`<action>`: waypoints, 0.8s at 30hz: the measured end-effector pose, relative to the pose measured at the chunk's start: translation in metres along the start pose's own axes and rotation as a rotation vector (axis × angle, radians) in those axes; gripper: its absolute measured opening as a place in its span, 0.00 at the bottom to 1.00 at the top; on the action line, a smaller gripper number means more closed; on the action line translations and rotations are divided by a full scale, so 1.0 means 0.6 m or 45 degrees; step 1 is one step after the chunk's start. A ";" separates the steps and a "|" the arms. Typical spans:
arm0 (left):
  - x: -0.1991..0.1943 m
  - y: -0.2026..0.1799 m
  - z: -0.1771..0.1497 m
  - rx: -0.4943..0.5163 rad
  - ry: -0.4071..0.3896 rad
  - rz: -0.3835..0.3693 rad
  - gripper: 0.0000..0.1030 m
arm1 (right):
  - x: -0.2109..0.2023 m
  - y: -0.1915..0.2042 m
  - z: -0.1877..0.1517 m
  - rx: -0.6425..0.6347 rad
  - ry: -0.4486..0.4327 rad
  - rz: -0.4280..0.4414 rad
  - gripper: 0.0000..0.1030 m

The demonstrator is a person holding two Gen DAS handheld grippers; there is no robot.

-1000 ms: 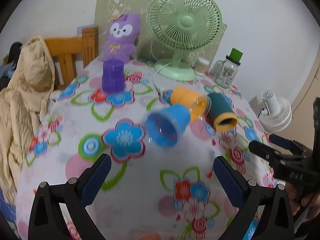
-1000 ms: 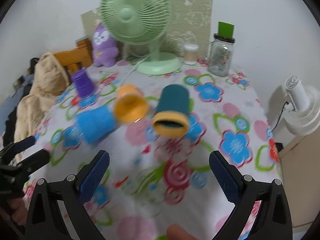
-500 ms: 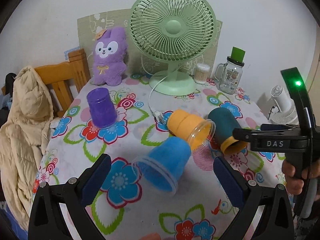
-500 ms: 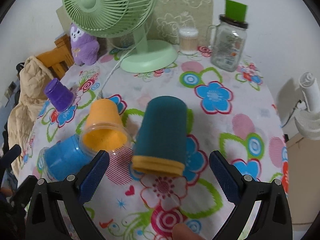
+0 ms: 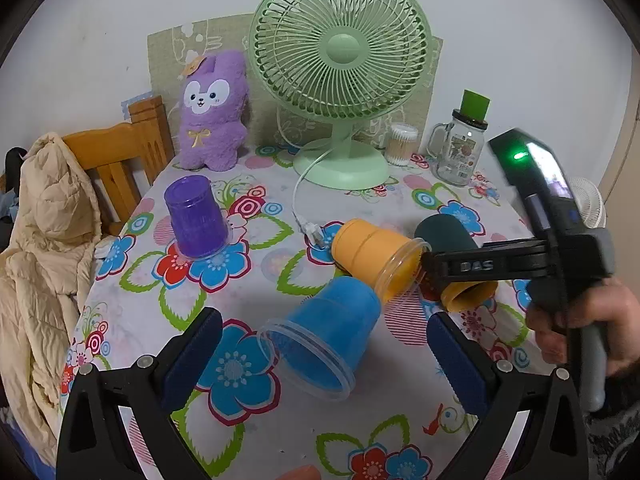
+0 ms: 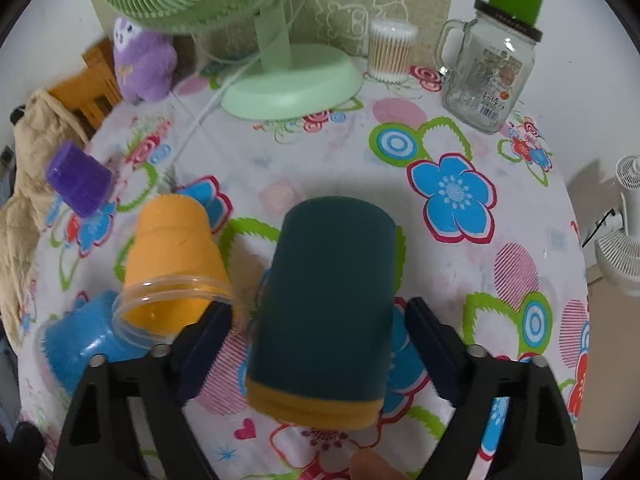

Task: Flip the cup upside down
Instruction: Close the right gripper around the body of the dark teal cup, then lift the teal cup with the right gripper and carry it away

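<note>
Three cups lie on their sides on the flowered tablecloth: a dark teal cup [image 6: 328, 300] with a yellow rim, an orange cup [image 6: 172, 256] and a blue cup [image 5: 328, 332]. A purple cup [image 5: 196, 216] stands upside down at the left. My right gripper [image 6: 320, 344] is open with its fingers on either side of the teal cup, not pressed on it. It also shows in the left wrist view [image 5: 436, 268]. My left gripper [image 5: 320, 364] is open, just in front of the blue cup's mouth.
A green desk fan [image 5: 340, 60] stands at the back with its white cord [image 5: 298, 200] trailing to the cups. A purple plush toy [image 5: 212, 112], a cotton-swab jar [image 6: 392, 50] and a glass mug jar [image 6: 488, 76] line the back. A wooden chair with a beige coat [image 5: 44, 248] is at left.
My right gripper has moved forward and down until its fingers flank the teal cup. My left gripper has drawn nearer to the blue cup. The cups have not moved.
</note>
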State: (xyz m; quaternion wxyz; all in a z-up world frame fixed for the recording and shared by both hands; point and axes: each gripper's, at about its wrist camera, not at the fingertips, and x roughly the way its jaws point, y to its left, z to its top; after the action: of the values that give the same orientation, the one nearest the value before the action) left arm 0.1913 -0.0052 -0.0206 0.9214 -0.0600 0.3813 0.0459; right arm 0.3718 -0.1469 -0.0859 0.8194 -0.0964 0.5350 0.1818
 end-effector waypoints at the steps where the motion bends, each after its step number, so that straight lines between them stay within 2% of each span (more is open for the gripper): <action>1: -0.002 0.000 0.000 -0.002 -0.004 -0.004 1.00 | 0.006 -0.003 0.001 0.010 0.023 0.011 0.76; 2: -0.005 0.000 -0.001 -0.003 -0.006 -0.006 1.00 | 0.011 -0.005 0.002 0.014 0.041 0.013 0.70; 11: -0.033 -0.005 -0.014 -0.006 -0.017 -0.024 1.00 | -0.011 0.004 -0.016 -0.011 0.013 0.050 0.68; 17: -0.069 -0.006 -0.026 -0.020 -0.041 -0.030 1.00 | -0.068 0.010 -0.049 -0.030 -0.070 0.058 0.68; 24: -0.121 -0.006 -0.050 -0.040 -0.071 -0.042 1.00 | -0.154 0.021 -0.118 -0.035 -0.155 0.118 0.68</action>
State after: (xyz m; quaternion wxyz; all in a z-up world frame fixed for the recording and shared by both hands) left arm 0.1198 -0.0158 0.0102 0.9312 -0.0797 0.3535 0.0383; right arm 0.2735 -0.1784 -0.0301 0.8396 -0.0717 0.4856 0.2326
